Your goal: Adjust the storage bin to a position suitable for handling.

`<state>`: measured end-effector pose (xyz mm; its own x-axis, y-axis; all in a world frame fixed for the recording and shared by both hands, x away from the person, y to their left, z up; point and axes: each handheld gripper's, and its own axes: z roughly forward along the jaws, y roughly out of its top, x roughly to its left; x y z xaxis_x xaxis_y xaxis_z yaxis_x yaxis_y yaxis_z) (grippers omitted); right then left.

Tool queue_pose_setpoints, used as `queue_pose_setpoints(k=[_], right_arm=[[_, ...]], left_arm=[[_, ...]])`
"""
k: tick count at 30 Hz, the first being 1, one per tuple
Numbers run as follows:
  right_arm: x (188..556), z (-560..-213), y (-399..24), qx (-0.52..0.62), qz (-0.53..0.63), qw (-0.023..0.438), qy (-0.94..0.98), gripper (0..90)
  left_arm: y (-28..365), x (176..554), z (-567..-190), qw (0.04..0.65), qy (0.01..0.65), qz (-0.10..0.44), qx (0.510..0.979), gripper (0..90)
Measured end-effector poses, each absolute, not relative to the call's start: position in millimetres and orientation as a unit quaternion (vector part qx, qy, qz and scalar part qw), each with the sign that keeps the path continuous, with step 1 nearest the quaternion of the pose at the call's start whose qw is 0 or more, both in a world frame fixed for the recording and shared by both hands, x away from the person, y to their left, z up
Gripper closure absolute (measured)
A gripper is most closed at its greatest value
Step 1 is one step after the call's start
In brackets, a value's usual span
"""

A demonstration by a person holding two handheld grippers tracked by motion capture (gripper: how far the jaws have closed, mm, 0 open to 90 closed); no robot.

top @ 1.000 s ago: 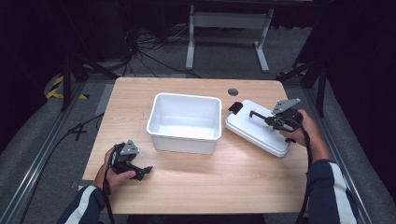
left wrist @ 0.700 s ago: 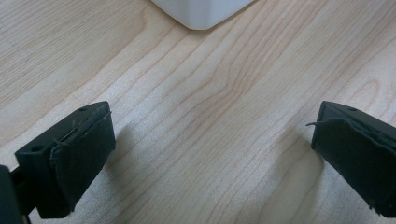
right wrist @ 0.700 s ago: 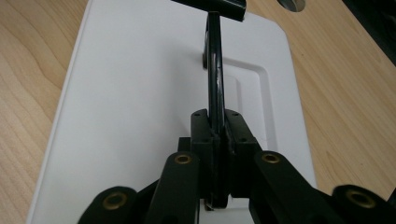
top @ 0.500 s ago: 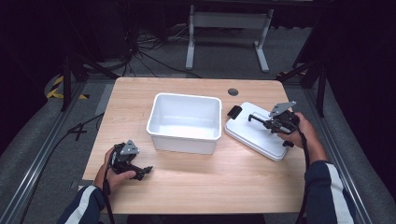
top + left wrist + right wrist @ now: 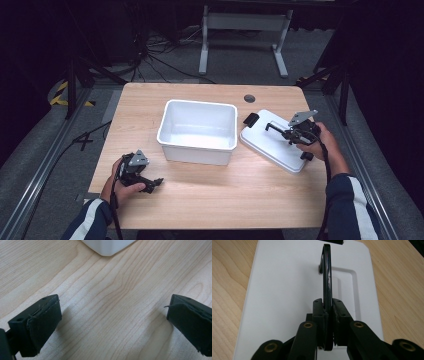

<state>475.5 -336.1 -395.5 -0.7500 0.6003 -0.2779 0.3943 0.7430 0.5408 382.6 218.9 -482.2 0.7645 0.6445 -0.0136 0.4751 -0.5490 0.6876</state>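
A white plastic bin [image 5: 198, 131] stands open in the middle of the wooden table [image 5: 210, 200]. Its white lid [image 5: 272, 145] lies flat to the right of it, with black clips at its ends. My right gripper [image 5: 284, 131] is shut on the lid's black handle [image 5: 327, 275], which stands up on edge between the jaws above the lid [image 5: 287, 290]. My left gripper [image 5: 150, 182] rests low over the table near the front left, jaws wide open with bare wood between them [image 5: 112, 315]. A corner of the bin [image 5: 107, 246] lies just ahead of it.
A round black cable hole [image 5: 249, 98] is set in the table behind the lid. A metal stand [image 5: 245, 22] and cables lie on the dark floor beyond the far edge. Bare wood stretches along the front between my hands.
The right gripper has drawn slightly toward me while gripping the lid's handle, and the lid has shifted a little with it. The left gripper has not moved.
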Motion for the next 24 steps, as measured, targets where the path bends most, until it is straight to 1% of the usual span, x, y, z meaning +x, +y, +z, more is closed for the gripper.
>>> queue_pose_setpoints(k=[10, 17, 20, 22, 24], right_arm=[[472.3, -388.2, -337.6, 0.279, 0.247, 0.232, 0.899, 77.8], [470.0, -381.9, -335.7, 0.28, 0.261, 0.238, 0.892, 70.0], [468.9, -378.9, -335.2, 0.28, 0.27, 0.238, 0.89, 69.2], [467.1, -376.3, -333.3, 0.283, 0.278, 0.238, 0.887, 66.0], [467.0, -375.6, -332.5, 0.283, 0.28, 0.239, 0.886, 64.9]], left_arm=[[219.0, 382.7, -482.2, 0.35, 0.32, 0.12, 0.872, 0.1], [219.1, 382.9, -482.2, 0.35, 0.319, 0.12, 0.872, 0.1], [219.0, 382.8, -482.2, 0.35, 0.319, 0.12, 0.872, 0.2], [219.2, 382.7, -482.0, 0.349, 0.318, 0.12, 0.873, 0.3], [219.3, 382.7, -482.0, 0.349, 0.318, 0.119, 0.873, 0.3]])
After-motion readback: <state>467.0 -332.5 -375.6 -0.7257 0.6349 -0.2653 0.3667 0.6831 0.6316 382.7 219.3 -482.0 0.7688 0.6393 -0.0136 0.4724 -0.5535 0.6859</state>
